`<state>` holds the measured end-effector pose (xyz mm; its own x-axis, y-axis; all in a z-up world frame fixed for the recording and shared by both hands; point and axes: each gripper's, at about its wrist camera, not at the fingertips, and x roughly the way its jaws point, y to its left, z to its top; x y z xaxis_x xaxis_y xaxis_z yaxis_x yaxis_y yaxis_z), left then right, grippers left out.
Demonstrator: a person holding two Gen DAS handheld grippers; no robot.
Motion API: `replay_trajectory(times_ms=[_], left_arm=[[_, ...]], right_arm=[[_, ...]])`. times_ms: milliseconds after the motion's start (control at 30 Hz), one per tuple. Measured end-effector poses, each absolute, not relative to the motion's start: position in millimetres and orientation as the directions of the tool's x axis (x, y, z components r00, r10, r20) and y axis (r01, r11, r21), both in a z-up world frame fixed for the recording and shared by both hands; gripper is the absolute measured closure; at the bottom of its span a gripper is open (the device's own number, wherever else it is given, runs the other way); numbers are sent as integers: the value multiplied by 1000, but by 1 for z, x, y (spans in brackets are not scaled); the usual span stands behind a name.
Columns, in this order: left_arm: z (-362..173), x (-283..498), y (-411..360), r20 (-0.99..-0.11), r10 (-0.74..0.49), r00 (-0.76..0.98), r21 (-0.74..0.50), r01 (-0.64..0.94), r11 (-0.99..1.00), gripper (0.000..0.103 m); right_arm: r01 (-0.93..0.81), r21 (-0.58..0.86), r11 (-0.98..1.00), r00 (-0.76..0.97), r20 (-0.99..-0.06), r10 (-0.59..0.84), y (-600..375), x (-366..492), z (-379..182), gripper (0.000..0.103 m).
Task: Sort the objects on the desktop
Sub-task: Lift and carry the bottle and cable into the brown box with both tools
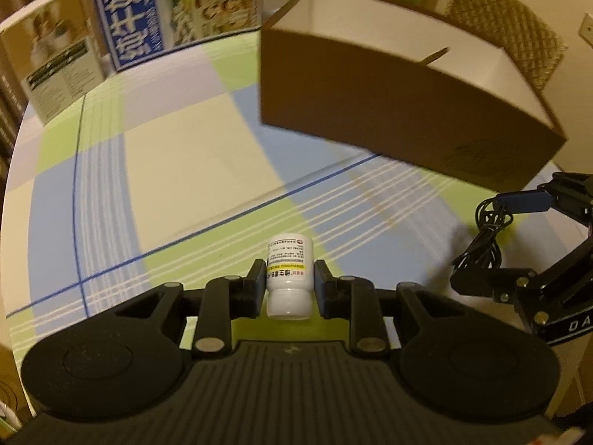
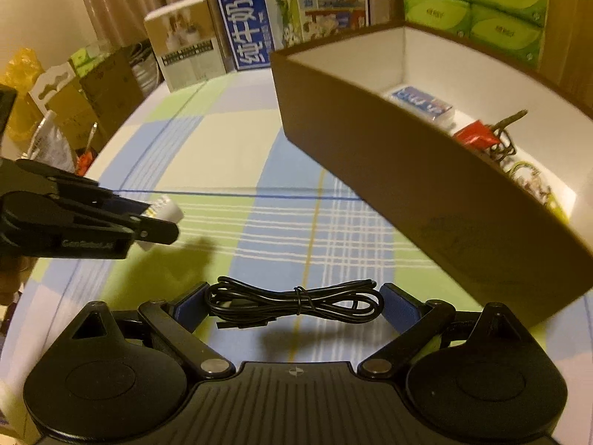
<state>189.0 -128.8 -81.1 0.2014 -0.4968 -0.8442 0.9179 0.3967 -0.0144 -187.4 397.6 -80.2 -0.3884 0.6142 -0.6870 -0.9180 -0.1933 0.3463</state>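
L gripper (image 1: pixel 290 284): tongs clamped on white pill bottle (image 1: pixel 289 278), held above checked tablecloth (image 1: pixel 178 170). R gripper (image 2: pixel 294 302): tongs wide, pressed on ends of coiled black cable (image 2: pixel 296 302), apparently lifted. Brown box (image 2: pixel 426 193) near, holds blue packet (image 2: pixel 422 105), red item (image 2: pixel 476 135).

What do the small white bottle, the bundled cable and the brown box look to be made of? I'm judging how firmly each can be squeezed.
White bottle: likely hard plastic, smooth, faintly glossy, with a printed paper label.
Black cable: flexible rubbery or plastic sheath, dull sheen, coiled and cinched by a thin tie.
Brown box: seemingly cardboard, matte brown outside, white inside, thin straight walls.
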Motion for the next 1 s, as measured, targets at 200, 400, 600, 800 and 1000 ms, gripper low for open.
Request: replay_trajectory(times_ms=[200,400,600,800,1000], left_arm=[[-58,174,-144,-818,-544,188,-20,936,352,81],[-37,161,-162,-793,-584,173,-22,950,311,81],[-19,155,-188,-767,-619,167,-7,963,268,81],[-1,159,-229,-743,-654,140,-13,974,224,81],[8,163,-283,-734,-671,103,-28,983,182,81]], right_arm=[[-913,349,-209,-397,-654,644,382,-166,-63,9],[-910,345,-231,-405,-616,675,372,-143,-45,9],[-915,340,-217,-383,-566,730,374,-107,-24,9],[-931,317,-181,-333,-533,778,395,-66,-15,9],[-940,298,-167,-310,-540,782,433,-31,-20,9]])
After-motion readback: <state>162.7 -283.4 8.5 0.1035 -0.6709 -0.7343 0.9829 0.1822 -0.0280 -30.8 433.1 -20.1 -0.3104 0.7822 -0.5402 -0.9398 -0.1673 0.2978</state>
